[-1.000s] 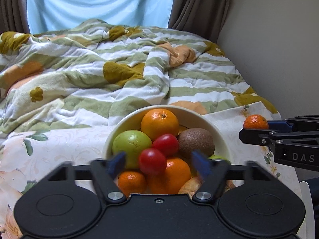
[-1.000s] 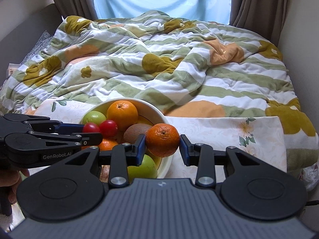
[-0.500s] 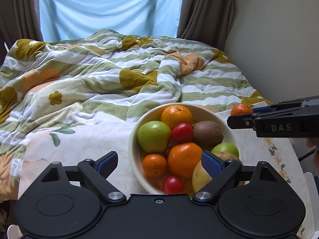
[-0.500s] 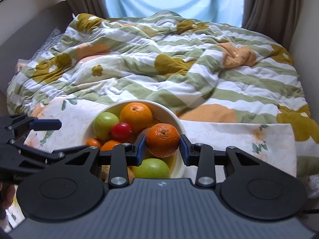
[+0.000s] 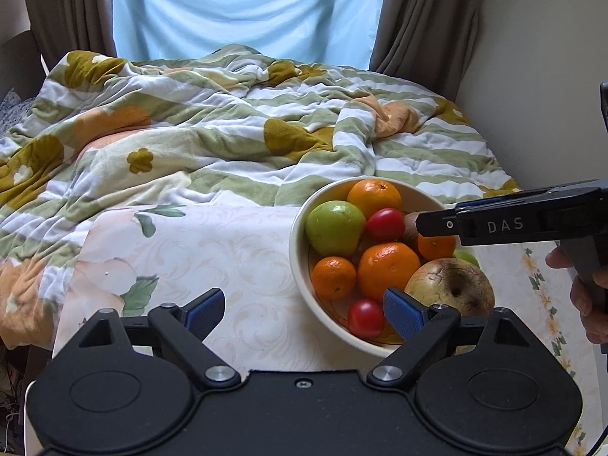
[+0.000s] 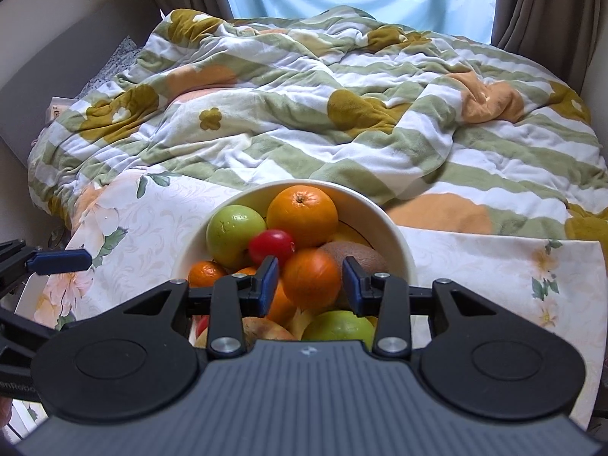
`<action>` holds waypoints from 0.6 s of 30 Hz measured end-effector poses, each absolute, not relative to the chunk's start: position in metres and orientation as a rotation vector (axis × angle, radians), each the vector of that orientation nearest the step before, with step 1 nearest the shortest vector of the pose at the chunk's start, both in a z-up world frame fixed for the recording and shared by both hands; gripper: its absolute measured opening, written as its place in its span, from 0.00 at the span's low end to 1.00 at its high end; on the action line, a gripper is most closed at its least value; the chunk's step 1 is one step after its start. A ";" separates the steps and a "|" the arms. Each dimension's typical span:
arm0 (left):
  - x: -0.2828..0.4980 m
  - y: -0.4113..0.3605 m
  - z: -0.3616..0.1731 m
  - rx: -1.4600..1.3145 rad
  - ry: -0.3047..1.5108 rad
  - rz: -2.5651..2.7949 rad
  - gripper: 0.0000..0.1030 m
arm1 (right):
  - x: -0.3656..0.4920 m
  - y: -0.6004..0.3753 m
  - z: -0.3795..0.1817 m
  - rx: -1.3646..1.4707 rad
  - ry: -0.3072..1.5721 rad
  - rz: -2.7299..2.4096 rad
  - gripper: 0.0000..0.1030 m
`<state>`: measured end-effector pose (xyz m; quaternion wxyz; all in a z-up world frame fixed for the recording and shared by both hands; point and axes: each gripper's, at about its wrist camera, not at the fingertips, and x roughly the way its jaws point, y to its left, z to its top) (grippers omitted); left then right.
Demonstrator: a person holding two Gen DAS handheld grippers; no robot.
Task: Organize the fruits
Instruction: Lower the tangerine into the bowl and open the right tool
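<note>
Cream bowl (image 5: 300,266), round, set on a floral cloth (image 5: 197,250) at the foot of a bed; a striped quilt (image 5: 235,129) lies rumpled behind it.

Contents, from the left wrist view: one large orange (image 5: 374,197) at the far rim; a green apple (image 5: 334,226) to its left; a red tomato (image 5: 385,223) between them and nearer; a kiwi (image 5: 410,228), partly hidden; a second orange (image 5: 387,270) mid-bowl; a mandarin (image 5: 333,277) to its left; a second tomato (image 5: 365,318) at the near rim; a blemished brown-green fruit (image 5: 450,285) at the near right (kind uncertain).

Right gripper (image 6: 311,282): over the bowl, angled down. Its jaws have just been opening, and a small orange fruit (image 6: 311,279) sits between the blue pads, resting among the heap, touching the kiwi (image 6: 361,256) behind it. A narrow gap shows at each pad, so no grip. A second green apple (image 6: 338,328) lies below it. A hand (image 5: 581,296) holds the handle at the right edge of the left view.

Left gripper (image 5: 304,309): jaws wide apart, nothing between them, hovering over the cloth at the bowl's near left rim (its right pad (image 5: 402,313) overlaps the rim in view; contact cannot be told).
</note>
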<state>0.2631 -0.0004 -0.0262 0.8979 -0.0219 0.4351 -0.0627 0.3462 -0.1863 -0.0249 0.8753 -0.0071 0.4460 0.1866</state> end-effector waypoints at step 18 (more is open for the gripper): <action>0.222 -0.004 0.002 -0.029 0.830 -0.111 0.90 | 0.304 -0.193 0.006 -0.027 0.839 0.347 1.00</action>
